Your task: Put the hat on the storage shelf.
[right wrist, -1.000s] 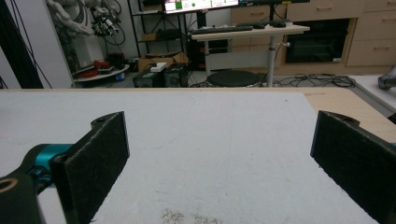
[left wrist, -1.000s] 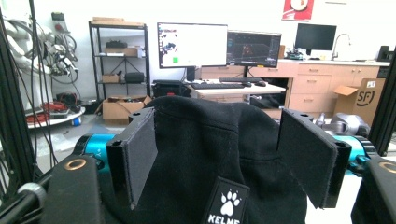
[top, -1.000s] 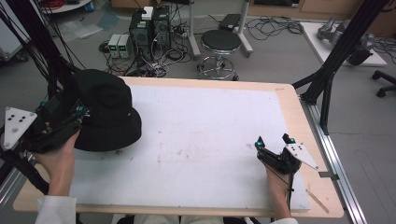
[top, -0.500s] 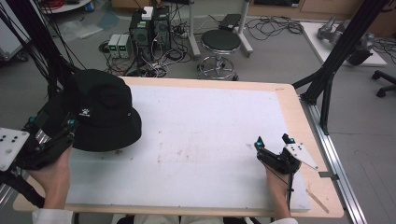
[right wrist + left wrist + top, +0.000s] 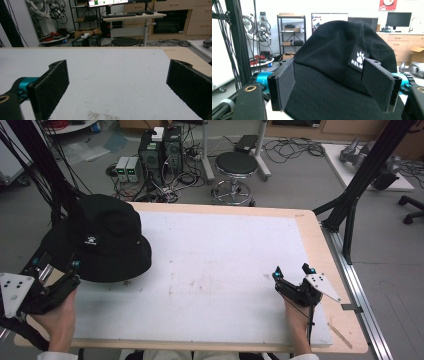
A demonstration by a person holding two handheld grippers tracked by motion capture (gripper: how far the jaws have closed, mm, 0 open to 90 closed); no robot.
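Observation:
A black bucket hat (image 5: 105, 237) with a small white paw logo lies crown up at the table's left edge. My left gripper (image 5: 57, 263) is open just in front of its near brim, at the table's near-left corner. In the left gripper view the hat (image 5: 337, 55) looms close, and its brim reaches in between the wide-apart jaws of my left gripper (image 5: 331, 82); whether they touch it I cannot tell. My right gripper (image 5: 291, 271) rests open near the table's right front, with nothing between its jaws. The right gripper view has my right gripper (image 5: 120, 82) over bare mat.
A white mat (image 5: 220, 270) covers most of the wooden table (image 5: 320, 245). A round stool (image 5: 236, 166), computer boxes (image 5: 160, 147) and cables stand on the floor beyond the far edge. Black frame legs (image 5: 350, 200) rise at the right, and metal rails run along the right side.
My left gripper has drawn back from the hat's left side toward the near edge. The hat and the right gripper have stayed put.

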